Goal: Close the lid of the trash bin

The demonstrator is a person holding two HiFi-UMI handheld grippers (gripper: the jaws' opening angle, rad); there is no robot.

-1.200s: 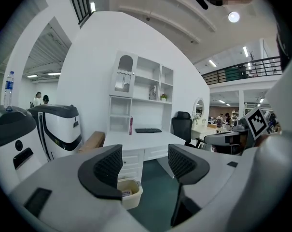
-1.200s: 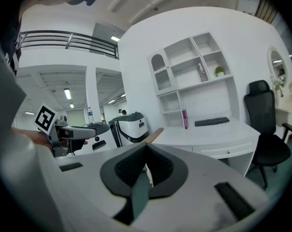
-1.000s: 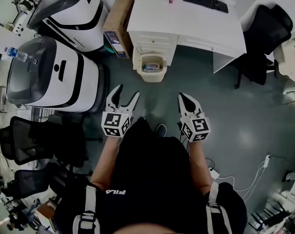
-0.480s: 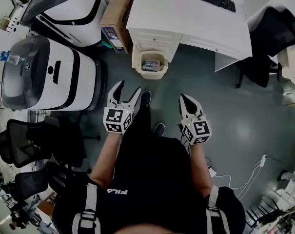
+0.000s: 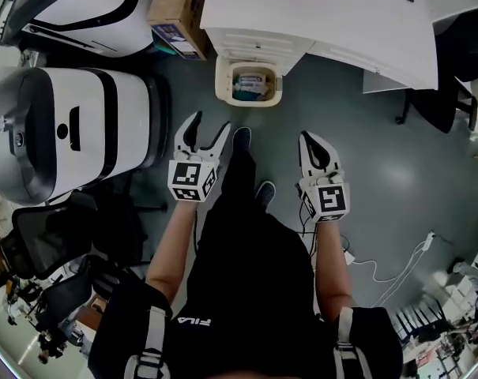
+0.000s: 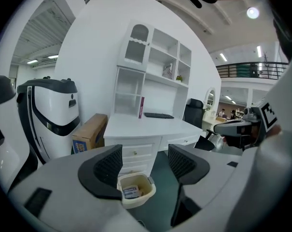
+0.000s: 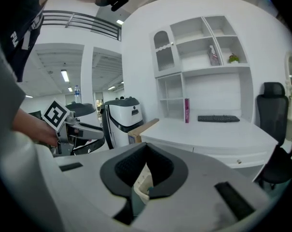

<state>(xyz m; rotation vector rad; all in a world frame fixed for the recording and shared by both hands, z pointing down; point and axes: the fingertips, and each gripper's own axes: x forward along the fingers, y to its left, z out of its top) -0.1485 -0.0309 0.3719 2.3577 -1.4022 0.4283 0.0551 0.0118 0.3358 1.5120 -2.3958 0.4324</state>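
Okay, head view first: the trash bin [image 5: 221,85] sits open on the floor, right against the drawer front of the white desk [image 5: 318,14], with packets showing inside. I can't pick out the lid from above. You're holding both tools low and ahead of you, well short of the bin, so this reads as the approach. The left gripper [image 5: 207,129] has its jaws spread and empty, the right gripper [image 5: 313,142] has its jaws pressed together on nothing. Bare floor runs between you and the bin. A big white machine [image 5: 73,125] and a cardboard box [image 5: 175,10] crowd your left, so the roomier side is your right. Left gripper view: the left gripper [image 6: 145,164] frames the bin [image 6: 145,193] between its parted pads, far off and untouched, probably lined up for the reach. Right gripper view: the right gripper [image 7: 145,170] is closed, and only a sliver of the bin [image 7: 138,183] shows past the pads. Watch the desk edge overhanging the bin's back side.
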